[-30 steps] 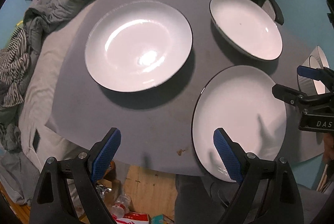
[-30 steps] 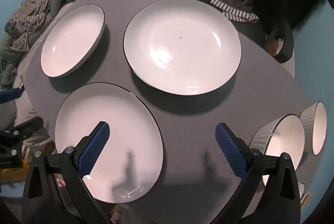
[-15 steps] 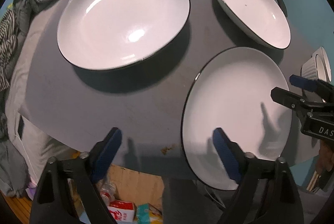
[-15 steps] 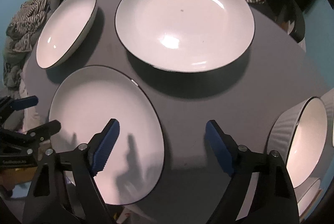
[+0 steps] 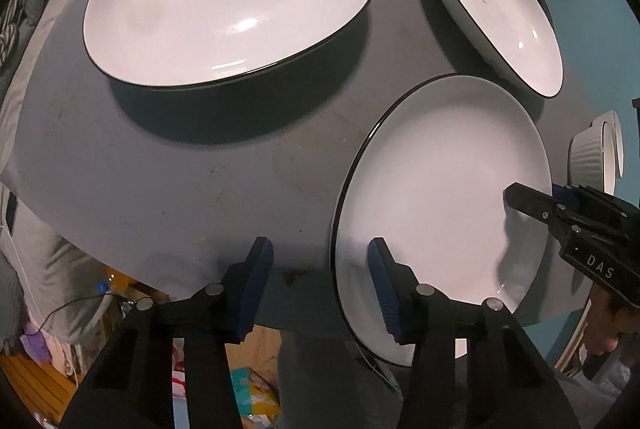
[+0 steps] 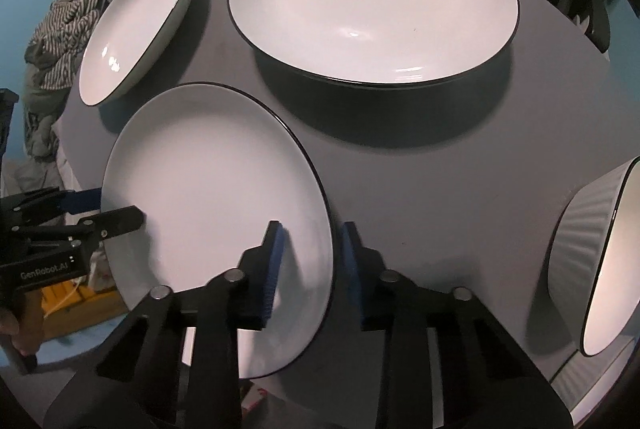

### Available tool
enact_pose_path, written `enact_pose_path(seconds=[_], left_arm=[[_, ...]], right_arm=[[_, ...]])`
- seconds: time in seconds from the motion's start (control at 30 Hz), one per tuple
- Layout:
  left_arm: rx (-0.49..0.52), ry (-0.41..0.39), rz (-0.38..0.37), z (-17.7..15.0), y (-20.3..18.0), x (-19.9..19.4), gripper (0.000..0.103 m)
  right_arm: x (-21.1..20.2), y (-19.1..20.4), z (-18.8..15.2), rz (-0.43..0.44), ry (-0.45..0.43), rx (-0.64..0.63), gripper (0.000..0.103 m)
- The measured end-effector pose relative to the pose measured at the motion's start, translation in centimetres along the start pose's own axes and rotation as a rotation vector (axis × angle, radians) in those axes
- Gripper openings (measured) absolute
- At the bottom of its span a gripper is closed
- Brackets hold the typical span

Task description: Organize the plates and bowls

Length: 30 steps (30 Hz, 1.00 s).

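Near plate (image 6: 208, 189) lying flat at the bench (image 6: 420, 189) front edge, straddled at opposite rims by left hand-held gripper (image 5: 316, 285) and right hand-held gripper (image 6: 312, 261), both part-open, not yet clamped. Probably stiff, glazed, slippery, breakable: best pinched at the thin rim

Both wrist views close above table (image 5: 160, 165), opposite sides — sharing near plate (image 5: 444, 169).

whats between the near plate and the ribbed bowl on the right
Only bare grey table lies between the near plate and the ribbed bowl, seen in the right wrist view.
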<state>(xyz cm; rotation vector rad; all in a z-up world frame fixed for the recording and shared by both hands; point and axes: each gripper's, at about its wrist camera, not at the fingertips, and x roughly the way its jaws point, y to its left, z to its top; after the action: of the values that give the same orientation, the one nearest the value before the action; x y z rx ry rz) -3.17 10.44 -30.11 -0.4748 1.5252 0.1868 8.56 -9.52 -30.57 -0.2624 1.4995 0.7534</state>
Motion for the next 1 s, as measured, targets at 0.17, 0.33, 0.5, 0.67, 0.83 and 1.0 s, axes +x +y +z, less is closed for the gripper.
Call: enact_pose_path(seconds=[0.17, 0.33, 0.5, 0.67, 0.83, 1.0], left_arm=[[0.028, 0.006, -0.03, 0.1, -1.3, 0.4, 0.027], [0.024, 0.02, -0.027, 0.8, -0.7, 0.6, 0.02], [-0.002, 0.029, -0.05, 1.4, 0.1, 1.1, 0.018], [-0.007, 0.032, -0.056, 0.4, 0.6, 1.4, 0.018], [-0.022, 0.04, -0.055, 0.6, -0.2, 0.9, 0.018], [-0.021, 0.049, -0.051, -0.1, -0.9, 0.1, 0.018]], right_arm=[[0.2, -0.2, 0.0, 0.022, 0.016, 0.008, 0.022], [0.1, 0.1, 0.1, 0.043, 0.046, 0.031, 0.021], [0.1, -0.2, 0.2, 0.063, 0.066, 0.034, 0.019], [0.5, 0.0, 1.3, 0.065, 0.074, 0.033, 0.019], [0.3, -0.9, 1.2, 0.087, 0.072, 0.055, 0.017], [-0.5, -0.9, 1.0, 0.091, 0.072, 0.061, 0.016]])
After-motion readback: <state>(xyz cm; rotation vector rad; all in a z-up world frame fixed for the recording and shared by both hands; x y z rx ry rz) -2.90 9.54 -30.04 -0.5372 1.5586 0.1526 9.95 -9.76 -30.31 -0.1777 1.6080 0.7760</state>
